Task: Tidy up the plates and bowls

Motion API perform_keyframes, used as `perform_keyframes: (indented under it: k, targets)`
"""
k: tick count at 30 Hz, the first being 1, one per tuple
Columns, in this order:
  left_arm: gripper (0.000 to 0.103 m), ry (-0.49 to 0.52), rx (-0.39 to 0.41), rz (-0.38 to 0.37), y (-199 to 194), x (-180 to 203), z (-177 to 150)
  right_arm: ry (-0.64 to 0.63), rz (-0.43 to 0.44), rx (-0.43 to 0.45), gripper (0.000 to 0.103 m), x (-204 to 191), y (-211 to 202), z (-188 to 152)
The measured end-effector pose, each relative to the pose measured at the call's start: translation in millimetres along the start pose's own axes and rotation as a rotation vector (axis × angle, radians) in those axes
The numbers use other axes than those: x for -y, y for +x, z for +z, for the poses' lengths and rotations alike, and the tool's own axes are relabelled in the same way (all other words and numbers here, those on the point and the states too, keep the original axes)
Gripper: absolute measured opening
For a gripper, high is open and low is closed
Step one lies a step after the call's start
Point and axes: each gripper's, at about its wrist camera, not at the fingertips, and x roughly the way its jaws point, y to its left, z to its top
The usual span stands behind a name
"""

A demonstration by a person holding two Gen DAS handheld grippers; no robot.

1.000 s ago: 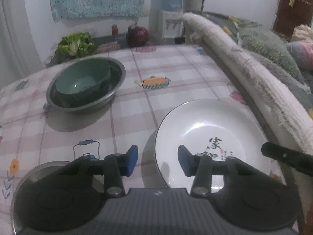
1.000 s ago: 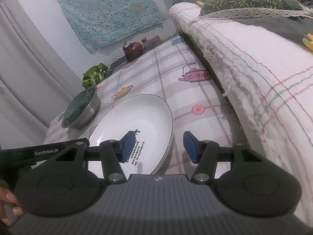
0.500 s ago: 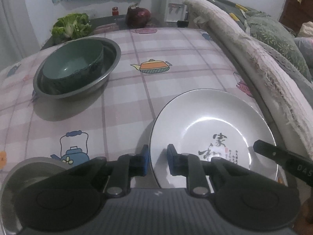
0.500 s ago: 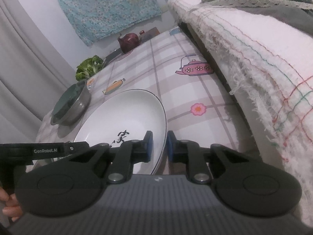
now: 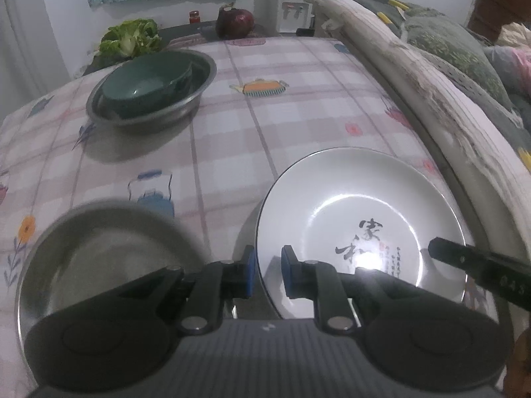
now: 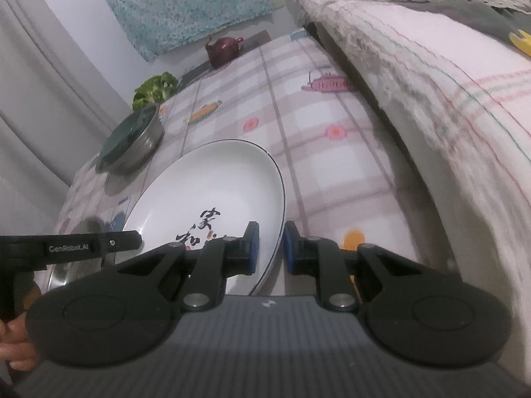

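Both grippers, left (image 5: 268, 275) and right (image 6: 271, 248), pinch opposite rims of your white plate (image 5: 360, 219), which lies flat between them.

A checked tablecloth (image 5: 298, 106) is spread ahead of the claw. Far beyond it, a lettuce (image 5: 131, 38) and a red teapot (image 5: 235, 23) are set. To its right, a blanket (image 6: 431, 76) is draped.

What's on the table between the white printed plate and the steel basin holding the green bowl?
Nothing: only bare checked tablecloth lies between white printed plate and steel basin holding the green bowl, per left wrist view.
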Motion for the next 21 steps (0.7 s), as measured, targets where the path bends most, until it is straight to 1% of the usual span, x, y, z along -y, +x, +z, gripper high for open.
perform_keyframes:
  k: [7, 13, 16, 19, 20, 21]
  targets:
    - [0.018, 0.018, 0.004, -0.024, -29, -2, -42, -0.013, -0.009, -0.008, 0.015, -7, -27, -33]
    - [0.018, 0.039, 0.008, -0.057, -48, -1, -73, -0.015, -0.012, 0.003, 0.015, -8, -45, -54]
    - [0.018, 0.039, 0.014, -0.079, -52, -3, -81, 0.010, 0.000, 0.017, 0.015, -4, -49, -59]
    - [0.019, 0.028, 0.000, -0.100, -50, -5, -85, 0.031, 0.013, 0.020, 0.016, -2, -51, -62]
    - [0.021, 0.025, -0.002, -0.098, -48, -5, -85, 0.030, 0.013, 0.017, 0.016, -2, -51, -63]
    - [0.022, 0.022, -0.001, -0.098, -46, -5, -85, 0.028, 0.012, 0.014, 0.016, -2, -51, -65]
